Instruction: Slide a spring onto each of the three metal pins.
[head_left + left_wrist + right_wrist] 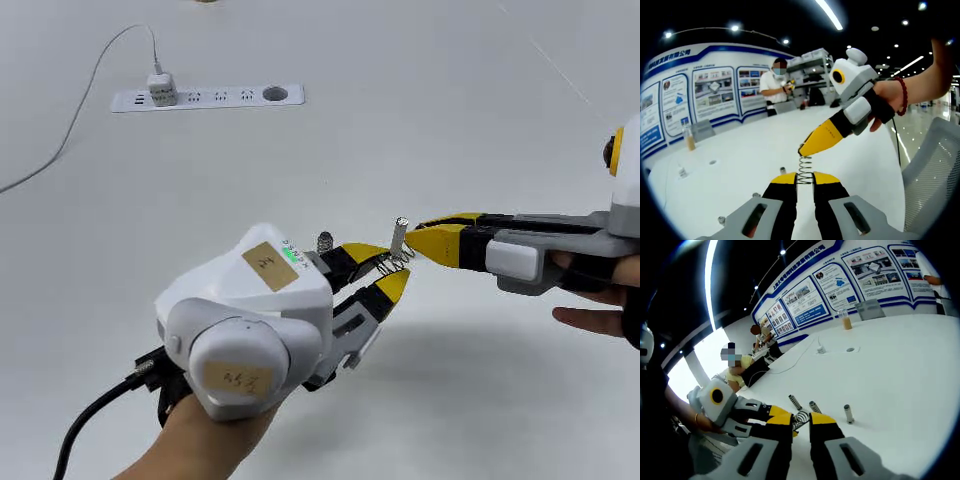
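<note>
1. A power strip (225, 97) with a charger (162, 88) plugged in is lying far left on the white workbench (450, 130).
2. A pin already wearing a coil (325, 241) is standing just behind your left gripper (386, 268).
3. Your left gripper is pinching one end of the spring (397, 262).
4. A bare metal pin (401, 232) is standing upright just behind the spring.
5. Your right gripper (418, 242) is clamping the spring's other end, jaws closed.
6. Display boards (850, 270) are lining the room's wall.
</note>
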A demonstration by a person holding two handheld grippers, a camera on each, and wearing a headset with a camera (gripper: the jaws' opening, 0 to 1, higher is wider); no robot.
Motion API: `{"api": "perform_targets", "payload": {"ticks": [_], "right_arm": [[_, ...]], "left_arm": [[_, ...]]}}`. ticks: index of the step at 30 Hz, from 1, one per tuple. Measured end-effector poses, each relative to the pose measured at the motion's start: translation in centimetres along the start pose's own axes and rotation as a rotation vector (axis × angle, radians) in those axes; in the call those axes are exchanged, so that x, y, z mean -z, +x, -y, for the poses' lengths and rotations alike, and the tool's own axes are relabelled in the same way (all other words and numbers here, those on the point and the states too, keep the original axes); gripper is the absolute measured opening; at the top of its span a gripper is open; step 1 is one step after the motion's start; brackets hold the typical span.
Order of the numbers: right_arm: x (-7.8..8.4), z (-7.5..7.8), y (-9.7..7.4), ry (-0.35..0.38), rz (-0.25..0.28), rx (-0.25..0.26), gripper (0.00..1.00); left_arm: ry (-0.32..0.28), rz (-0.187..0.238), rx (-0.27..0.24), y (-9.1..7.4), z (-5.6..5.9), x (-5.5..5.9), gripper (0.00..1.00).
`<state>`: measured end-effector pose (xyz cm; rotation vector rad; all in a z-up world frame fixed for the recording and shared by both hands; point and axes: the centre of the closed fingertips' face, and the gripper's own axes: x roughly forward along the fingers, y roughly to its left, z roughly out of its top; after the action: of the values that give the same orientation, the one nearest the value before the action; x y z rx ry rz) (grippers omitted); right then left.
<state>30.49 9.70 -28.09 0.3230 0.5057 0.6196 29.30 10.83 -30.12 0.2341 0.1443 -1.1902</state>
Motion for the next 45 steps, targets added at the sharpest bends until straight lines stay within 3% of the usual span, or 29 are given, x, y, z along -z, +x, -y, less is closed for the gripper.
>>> {"api": "perform_targets", "payload": {"ticks": [12, 20, 33, 45], "right_arm": [[-0.2, 0.6, -0.1, -0.044, -0.001, 0.040, 0.13], [-0.9, 2.0, 0.1, -0.088, 0.007, 0.086, 0.13], [-2.5, 4.3, 0.7, -0.200, -0.007, 0.154, 0.13], [-2.7, 6.0, 0.9, -0.249, -0.016, 0.215, 0.13]], "left_arm": [[-0.016, -0.024, -0.005, 0.2, 0.0, 0.4, 0.17], [-0.035, -0.106, -0.025, -0.5, -0.3, 2.0, 0.24], [-0.128, -0.166, -0.139, -3.8, -2.5, 3.8, 0.34], [-0.150, -0.194, -0.241, -6.8, -4.6, 4.9, 0.47]]}}
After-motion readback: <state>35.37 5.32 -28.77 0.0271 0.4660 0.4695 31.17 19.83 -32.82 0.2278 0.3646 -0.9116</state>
